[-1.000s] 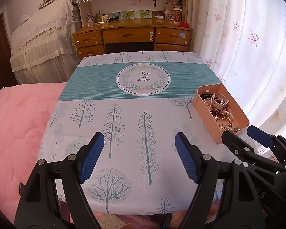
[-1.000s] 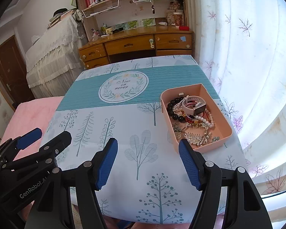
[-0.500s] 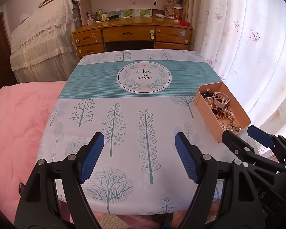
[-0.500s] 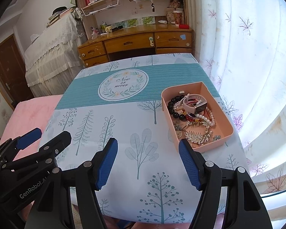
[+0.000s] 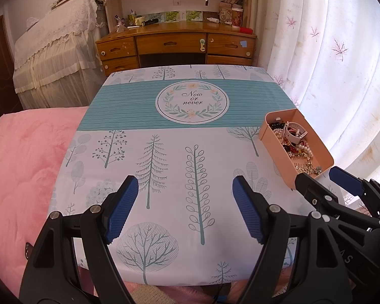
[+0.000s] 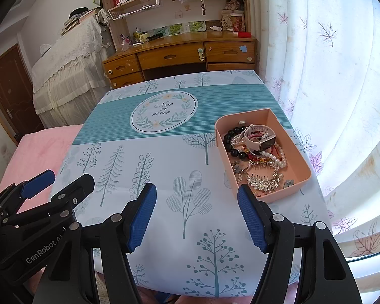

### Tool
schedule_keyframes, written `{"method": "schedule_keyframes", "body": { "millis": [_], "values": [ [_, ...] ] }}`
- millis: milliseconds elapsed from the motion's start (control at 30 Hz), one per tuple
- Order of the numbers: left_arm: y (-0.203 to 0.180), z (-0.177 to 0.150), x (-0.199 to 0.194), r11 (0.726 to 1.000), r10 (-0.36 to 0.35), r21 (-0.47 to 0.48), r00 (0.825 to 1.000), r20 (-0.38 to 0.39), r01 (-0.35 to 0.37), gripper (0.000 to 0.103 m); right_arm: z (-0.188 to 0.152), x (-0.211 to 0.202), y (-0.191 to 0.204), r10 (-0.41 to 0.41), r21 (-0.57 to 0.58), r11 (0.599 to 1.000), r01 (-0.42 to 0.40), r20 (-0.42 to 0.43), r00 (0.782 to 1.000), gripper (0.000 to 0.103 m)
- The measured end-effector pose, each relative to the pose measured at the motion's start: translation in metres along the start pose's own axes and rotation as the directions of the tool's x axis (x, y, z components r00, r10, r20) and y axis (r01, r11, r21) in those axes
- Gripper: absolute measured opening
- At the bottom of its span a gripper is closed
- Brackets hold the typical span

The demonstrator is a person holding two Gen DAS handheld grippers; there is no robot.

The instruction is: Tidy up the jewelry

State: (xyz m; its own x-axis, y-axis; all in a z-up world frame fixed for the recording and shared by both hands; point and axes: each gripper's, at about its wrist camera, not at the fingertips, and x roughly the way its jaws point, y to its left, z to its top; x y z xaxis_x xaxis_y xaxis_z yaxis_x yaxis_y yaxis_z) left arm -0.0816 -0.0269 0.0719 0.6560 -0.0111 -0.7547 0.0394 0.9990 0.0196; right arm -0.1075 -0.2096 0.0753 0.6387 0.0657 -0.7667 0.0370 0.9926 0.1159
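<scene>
A pink bed (image 5: 20,167) lies left of the tabletop (image 5: 179,152), which wears a tree-print cloth. The left tongs (image 5: 185,202) hover over its near edge, spread wide, holding nothing. Beside them the right tongs (image 6: 196,210) hover likewise, wide apart and empty. At the tabletop's right edge sits a pink tray (image 6: 301,162) heaped with jewelry (image 6: 255,152): beads, pearls, a watch.

The left hand-held gripper (image 5: 185,207) hangs open over the tablecloth (image 5: 164,152), the jewelry tray (image 5: 276,149) at right.
</scene>
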Motion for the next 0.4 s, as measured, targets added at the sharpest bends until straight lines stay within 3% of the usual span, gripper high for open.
{"method": "schedule_keyframes", "body": {
  "millis": [400],
  "values": [
    [0.0052, -0.0025, 0.0087, 1.000, -0.008, -0.006, 1.000, -0.014, 0.007, 0.075, -0.0012, 0.0033, 0.0010, -0.001, -0.001, 1.000, 0.001, -0.007, 1.000, 0.068]
  ]
}}
